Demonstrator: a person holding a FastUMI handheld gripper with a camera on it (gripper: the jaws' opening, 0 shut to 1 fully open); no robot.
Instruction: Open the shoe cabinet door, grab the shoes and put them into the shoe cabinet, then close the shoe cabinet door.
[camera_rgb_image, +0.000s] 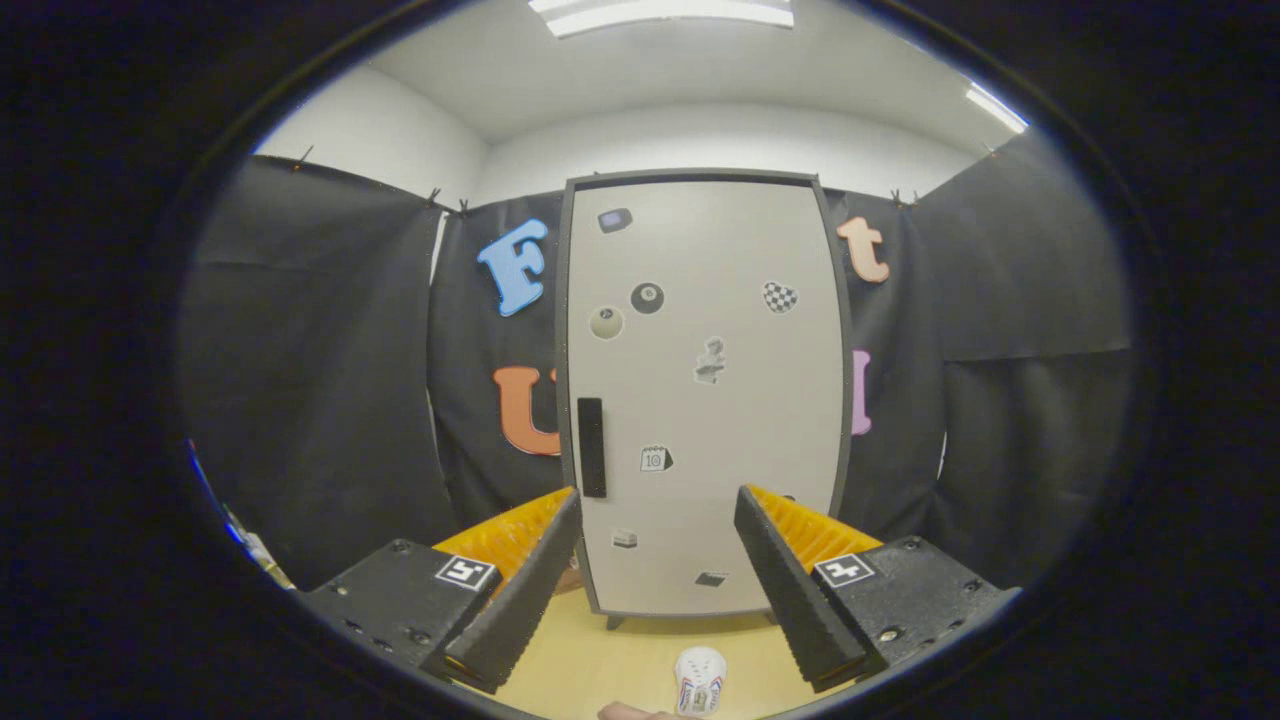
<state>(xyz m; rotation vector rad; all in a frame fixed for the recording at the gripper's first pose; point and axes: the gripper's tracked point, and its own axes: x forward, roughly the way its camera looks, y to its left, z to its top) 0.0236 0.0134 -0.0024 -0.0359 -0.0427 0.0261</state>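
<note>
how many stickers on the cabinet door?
8 on the closed shoe cabinet door: one near the top, three in a row below, one mid-door, one beside the black handle, two low between the open gripper fingers. Another may hide behind a finger.

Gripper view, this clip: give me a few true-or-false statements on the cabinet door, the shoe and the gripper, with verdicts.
1. The shoe cabinet door is open. False: it is closed.
2. The gripper is open and holds nothing. True.
3. The black handle sits near the door's right edge. False: it is near the left edge.
4. A white shoe lies on the wooden surface in front of the cabinet, low between the fingers. True.
5. The door is plain. False: several stickers are on it.
</note>
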